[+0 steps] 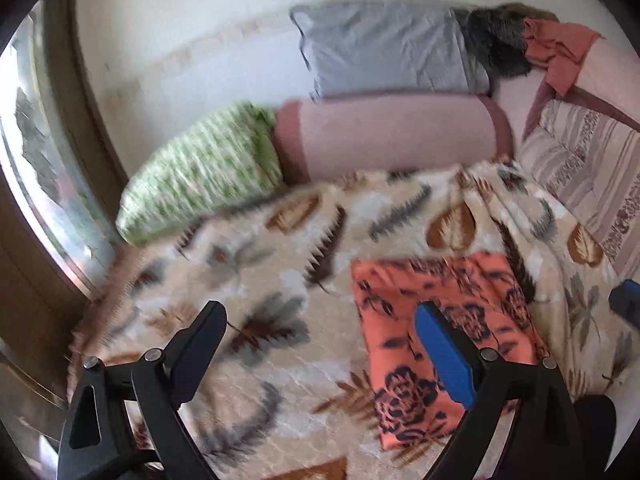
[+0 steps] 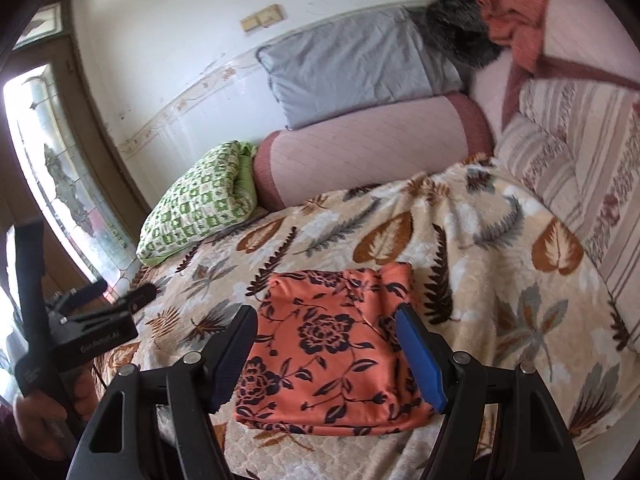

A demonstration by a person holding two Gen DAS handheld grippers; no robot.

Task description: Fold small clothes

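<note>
A folded orange cloth with dark flowers (image 2: 332,356) lies flat on the leaf-patterned blanket (image 2: 460,240). My right gripper (image 2: 326,314) hovers just above the cloth's near half and is open, its fingers spread about as wide as the cloth. In the left wrist view the same cloth (image 1: 404,312) sits right of centre. My left gripper (image 1: 320,312) is open over bare blanket (image 1: 280,240) to the cloth's left, only its blue pad overlapping the cloth in the picture. From the right wrist view the left gripper (image 2: 116,292) shows at the left edge, held by a hand (image 2: 40,412).
A green patterned pillow (image 2: 200,208), a pink bolster (image 2: 368,148) and a grey pillow (image 2: 348,68) line the wall behind the blanket. Striped bedding (image 2: 580,160) rises on the right. A window in a dark frame (image 2: 52,168) stands at the left.
</note>
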